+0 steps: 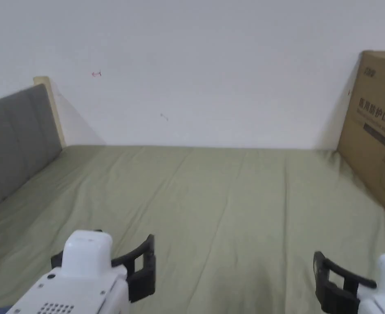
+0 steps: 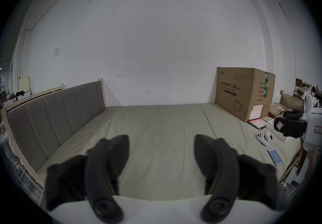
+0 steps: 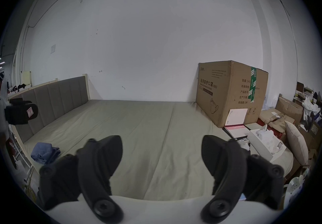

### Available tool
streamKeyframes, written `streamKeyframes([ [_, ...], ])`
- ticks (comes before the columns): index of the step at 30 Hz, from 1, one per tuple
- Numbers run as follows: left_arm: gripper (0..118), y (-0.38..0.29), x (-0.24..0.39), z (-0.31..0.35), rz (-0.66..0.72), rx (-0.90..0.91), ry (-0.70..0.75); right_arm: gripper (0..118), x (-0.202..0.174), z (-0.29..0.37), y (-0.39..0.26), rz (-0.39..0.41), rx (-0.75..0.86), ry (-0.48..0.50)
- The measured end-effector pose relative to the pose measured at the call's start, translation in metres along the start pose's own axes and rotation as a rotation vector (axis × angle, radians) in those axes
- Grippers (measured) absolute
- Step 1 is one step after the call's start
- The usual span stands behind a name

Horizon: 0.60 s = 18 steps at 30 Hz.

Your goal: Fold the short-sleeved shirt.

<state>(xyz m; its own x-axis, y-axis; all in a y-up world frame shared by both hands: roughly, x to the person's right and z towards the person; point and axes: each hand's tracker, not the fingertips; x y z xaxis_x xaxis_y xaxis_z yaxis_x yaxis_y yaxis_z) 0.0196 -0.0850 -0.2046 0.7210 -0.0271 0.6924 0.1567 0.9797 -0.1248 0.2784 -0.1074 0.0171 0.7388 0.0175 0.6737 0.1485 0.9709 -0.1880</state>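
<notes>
At the far left, the grey padded headboard (image 2: 57, 111) ran along the side of the bed (image 1: 228, 196). Near that edge, in the right gripper view, a crumpled blue garment (image 3: 44, 152) lay on the olive sheet close to the headboard's near end; I could not tell whether it was the short-sleeved shirt. My left gripper (image 2: 162, 151) hung above the sheet with its jaws spread wide and nothing between them. The middle of the bed lay flat, with a few long creases. My right gripper (image 3: 162, 152) was just as wide open and held nothing, hovering over the sheet, well apart from the left one. Further right a big cardboard box (image 3: 230, 92) stood on the bed against the white wall (image 1: 195, 61), with a pink-and-white notebook (image 3: 235, 121) leaning at its foot. Beside that sat a white tissue box (image 3: 264, 142), and a phone (image 2: 275, 156) lay on the sheet near the edge.
</notes>
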Motion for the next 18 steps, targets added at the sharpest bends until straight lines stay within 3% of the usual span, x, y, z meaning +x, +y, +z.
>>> streamKeyframes([
  [3, 105, -0.002, 0.0, 0.0, 0.009, -0.011, -0.006, 104, -0.002, 0.0, -0.002, -0.013, 0.006, 0.016],
  [5, 109, -0.003, 0.0, 0.0, 0.014, -0.008, -0.005, 110, -0.004, -0.001, -0.005, -0.016, -0.004, 0.043],
  [10, 109, -0.002, -0.003, -0.004, 0.01, -0.021, 0.014, 110, -0.005, -0.011, -0.01, -0.068, -0.076, 0.147],
  [12, 109, -0.001, -0.004, -0.004, 0.011, -0.027, 0.016, 110, -0.008, -0.01, -0.012, -0.054, -0.058, 0.074],
  [16, 109, -0.001, -0.005, -0.005, 0.022, -0.031, 0.008, 110, -0.006, -0.017, -0.008, -0.036, -0.102, 0.061],
  [18, 109, -0.001, -0.005, -0.005, 0.03, -0.037, 0.007, 110, -0.001, -0.019, -0.007, -0.112, -0.146, 0.12],
])
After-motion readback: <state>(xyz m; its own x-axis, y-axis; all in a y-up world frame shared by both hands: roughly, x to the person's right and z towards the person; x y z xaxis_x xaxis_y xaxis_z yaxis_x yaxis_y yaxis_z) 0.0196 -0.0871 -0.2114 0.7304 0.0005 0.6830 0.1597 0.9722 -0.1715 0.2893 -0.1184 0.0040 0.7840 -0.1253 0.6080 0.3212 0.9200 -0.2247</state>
